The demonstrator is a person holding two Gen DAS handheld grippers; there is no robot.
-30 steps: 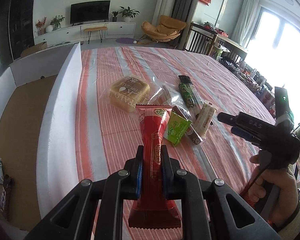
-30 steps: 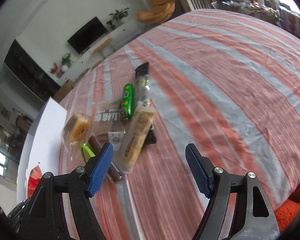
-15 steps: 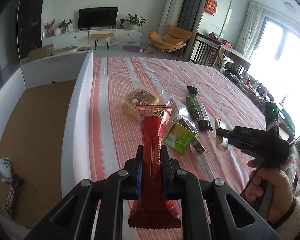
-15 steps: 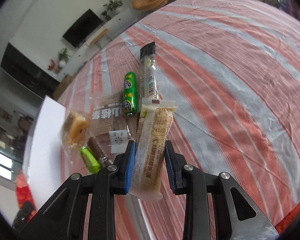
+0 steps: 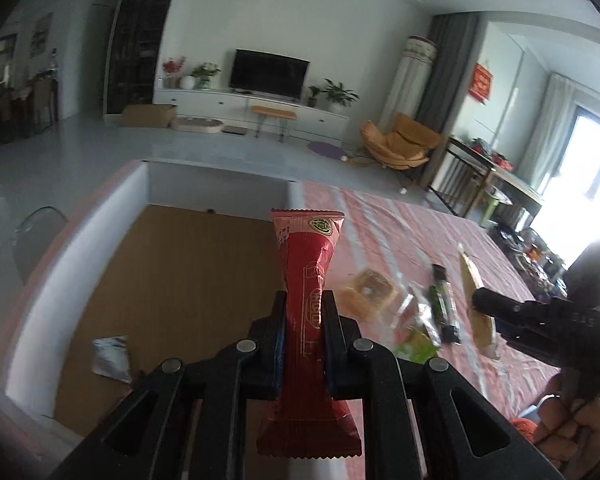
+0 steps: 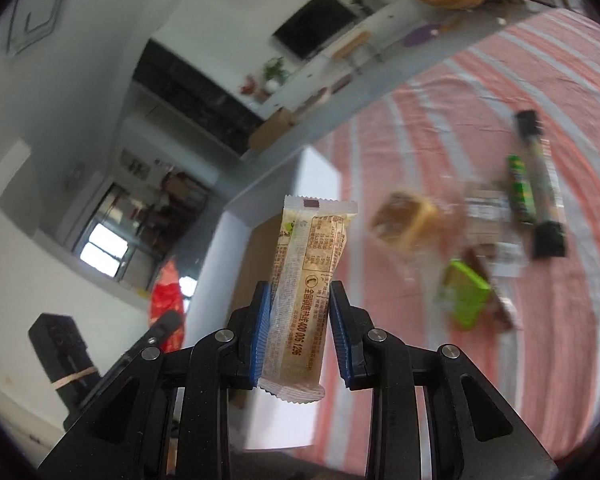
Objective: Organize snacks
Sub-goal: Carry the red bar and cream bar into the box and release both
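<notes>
Both snacks carried toward the white-walled box (image 5: 80,248) for dropping in: red packet (image 5: 308,304) pinched mid-length in left gripper (image 5: 303,340) above its brown floor, beige bar (image 6: 308,280) clamped in right gripper (image 6: 298,336) just beside its wall.

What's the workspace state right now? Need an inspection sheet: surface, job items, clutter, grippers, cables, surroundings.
Surface: red and white striped tablecloth, with a white-walled box beside it.
Job's things: red snack packet in the left gripper; beige snack bar in the right gripper; silver wrapper on the box floor; green packet, yellow cake and dark stick packs on the cloth.
Clutter: nothing seen.
Grippers: both clamped on their snacks, lifted off the cloth.
Cables: nothing seen.
Surroundings: living room, television, orange chair.
</notes>
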